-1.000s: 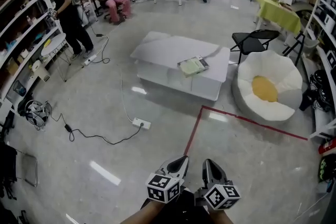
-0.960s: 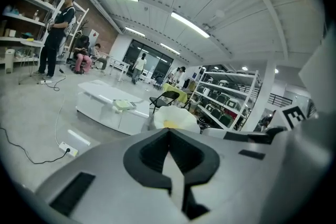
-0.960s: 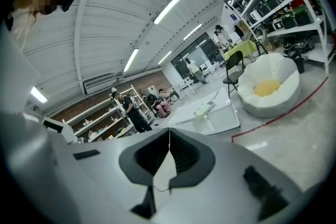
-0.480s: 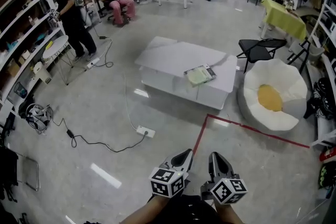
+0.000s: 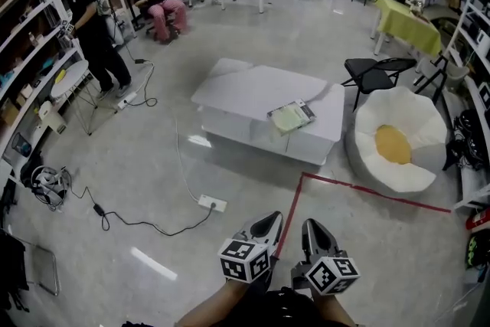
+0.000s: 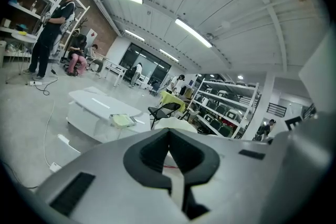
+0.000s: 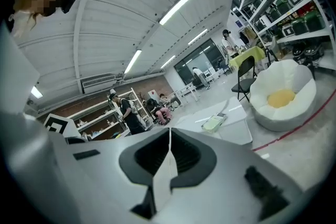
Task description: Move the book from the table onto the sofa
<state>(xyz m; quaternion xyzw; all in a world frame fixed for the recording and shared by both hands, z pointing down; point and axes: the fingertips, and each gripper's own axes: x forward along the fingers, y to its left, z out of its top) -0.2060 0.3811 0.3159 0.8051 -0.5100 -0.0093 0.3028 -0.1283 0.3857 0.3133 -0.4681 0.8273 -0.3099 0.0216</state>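
A pale green book (image 5: 291,117) lies near the right front corner of the low white table (image 5: 253,88); it also shows as the book (image 6: 122,120) in the left gripper view and as the book (image 7: 214,123) in the right gripper view. The white egg-shaped sofa (image 5: 396,142) with a yellow centre stands to the table's right. My left gripper (image 5: 269,226) and right gripper (image 5: 312,232) are side by side at the bottom of the head view, well short of the table, both shut and empty.
A red tape line (image 5: 360,186) runs across the floor between me and the table. A power strip (image 5: 212,203) with cable lies left of it. A black folding chair (image 5: 375,73) stands behind the sofa. People stand and sit at the far left and back.
The table, book and sofa have come nearer in the head view as I moved forward. Both grippers stayed shut and side by side.
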